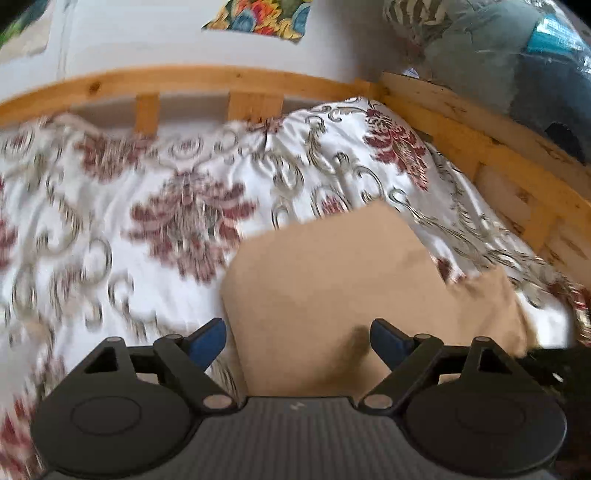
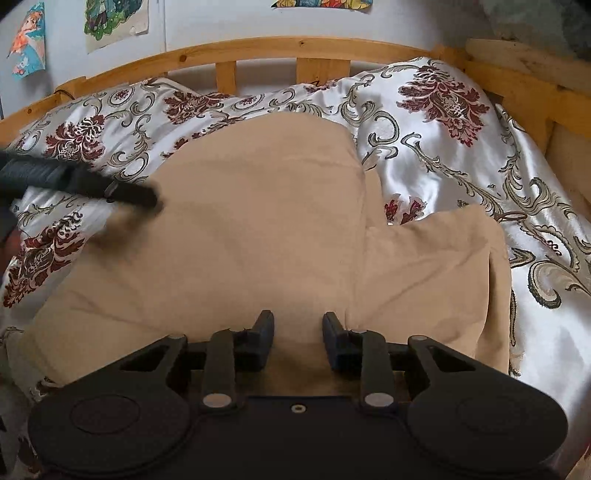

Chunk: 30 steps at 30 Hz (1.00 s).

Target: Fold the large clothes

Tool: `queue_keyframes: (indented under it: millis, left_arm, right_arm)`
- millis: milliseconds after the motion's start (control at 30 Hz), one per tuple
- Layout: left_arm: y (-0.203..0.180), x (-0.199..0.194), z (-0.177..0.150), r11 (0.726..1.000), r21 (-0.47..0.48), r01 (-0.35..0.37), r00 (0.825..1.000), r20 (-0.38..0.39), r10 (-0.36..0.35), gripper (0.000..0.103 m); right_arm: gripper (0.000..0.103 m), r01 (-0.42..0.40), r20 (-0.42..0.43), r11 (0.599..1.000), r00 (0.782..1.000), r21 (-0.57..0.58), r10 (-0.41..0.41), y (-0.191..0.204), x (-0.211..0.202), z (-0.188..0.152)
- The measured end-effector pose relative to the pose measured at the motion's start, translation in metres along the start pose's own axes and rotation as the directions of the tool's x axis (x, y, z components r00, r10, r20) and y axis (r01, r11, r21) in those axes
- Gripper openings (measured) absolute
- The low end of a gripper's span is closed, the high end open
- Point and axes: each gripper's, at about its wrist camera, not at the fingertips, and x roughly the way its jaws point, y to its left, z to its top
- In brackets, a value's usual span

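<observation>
A large tan garment (image 2: 258,221) lies folded into a broad slab on the bed, with a second tan flap (image 2: 432,273) to its right. It also shows in the left wrist view (image 1: 332,280). My left gripper (image 1: 298,341) is open and empty, its blue-padded fingers (image 1: 208,341) spread wide over the garment's left edge. It appears as a dark blurred bar (image 2: 85,184) in the right wrist view, over the garment's left side. My right gripper (image 2: 298,332) is open with a narrow gap, just above the garment's near edge, holding nothing.
A white satin bedspread (image 2: 443,166) with maroon flowers and grey scrolls covers the bed. A wooden slatted rail (image 2: 258,48) runs along the far side and the right side (image 1: 480,147). Pictures hang on the wall (image 2: 114,18). Bundled bedding (image 1: 517,66) sits beyond the right rail.
</observation>
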Motion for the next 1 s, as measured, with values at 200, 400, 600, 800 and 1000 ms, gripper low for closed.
queue_keyframes:
  millis: [200,400,600,800,1000]
  left_arm:
    - [-0.007,0.051,0.018,0.999,0.023,-0.036,0.999,-0.037,0.037,0.095]
    - [-0.008,0.074,0.008,0.997,0.043,-0.063,0.997,-0.044,0.065,0.098]
    - [0.012,0.047,0.01,0.999,-0.049,0.0,1.0,0.03,0.001,0.095]
    - [0.023,0.053,0.02,0.996,-0.064,-0.067,0.996,0.052,0.07,0.095]
    - [0.007,0.08,0.01,0.993,-0.039,-0.11,0.993,0.038,0.111,0.097]
  right_arm:
    - [0.031,0.01,0.033,1.0,0.999,-0.004,-0.01,0.003,-0.001,-0.007]
    - [0.031,-0.006,0.06,1.0,0.998,0.011,0.005,0.002,0.002,-0.009]
    - [0.035,0.024,0.177,0.999,0.984,0.033,-0.029,0.002,-0.015,-0.001]
    - [0.036,0.081,0.133,0.997,0.988,0.002,-0.08,0.004,-0.006,-0.002]
    - [0.036,0.11,0.104,0.994,0.989,-0.017,-0.107,0.005,0.008,-0.008]
